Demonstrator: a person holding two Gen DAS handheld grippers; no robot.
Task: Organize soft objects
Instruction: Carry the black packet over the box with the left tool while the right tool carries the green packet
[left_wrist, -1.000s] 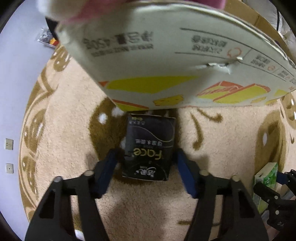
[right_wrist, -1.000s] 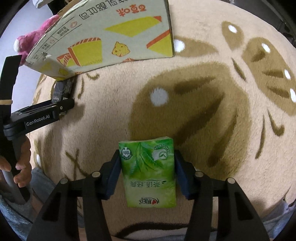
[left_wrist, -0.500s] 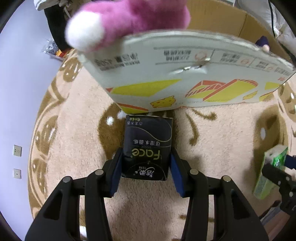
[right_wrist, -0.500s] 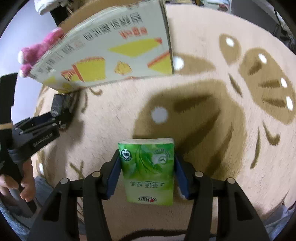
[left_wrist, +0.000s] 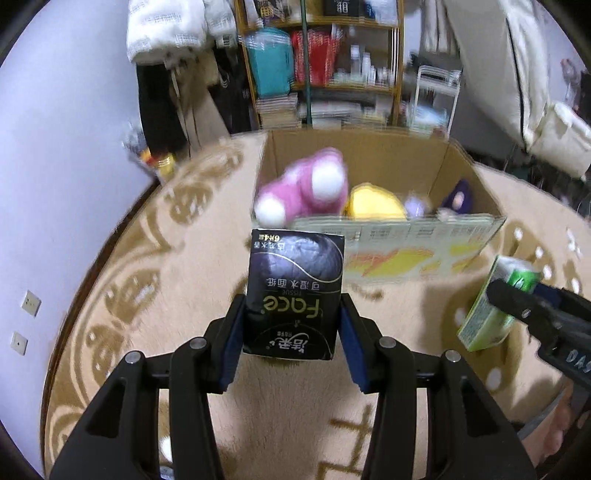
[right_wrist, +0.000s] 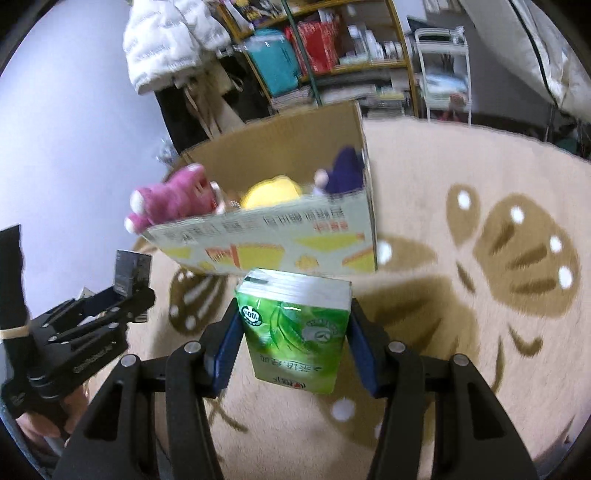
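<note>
While the left gripper (left_wrist: 291, 328) is clamped on a black plastic-wrapped tissue pack (left_wrist: 295, 295) at the lower centre of its view, the right gripper (right_wrist: 295, 339) is squeezed shut on a green plastic-wrapped tissue pack (right_wrist: 295, 332) at the lower centre of its own view; both packs are held above the floor. Beneath them spreads a beige plush rug with brown leaf-like patterns and white dots (right_wrist: 480, 295), filling the lower half of each frame. Just beyond the packs, mid-frame, stands an open cardboard box printed with yellow shapes (left_wrist: 406, 251), holding a pink plush toy (left_wrist: 310, 188) that pokes over its near left corner, a yellow plush toy (left_wrist: 373, 203) and a dark purple plush toy (left_wrist: 458, 195). A pale lilac wall (left_wrist: 66, 155) runs down the left side, with two small outlets (left_wrist: 31, 302) low on it. Across the top, blurred, are a cluttered wooden bookshelf (left_wrist: 321, 55), a white puffy jacket (right_wrist: 173, 40) at upper left, and a white wire rack (right_wrist: 443, 70).
</note>
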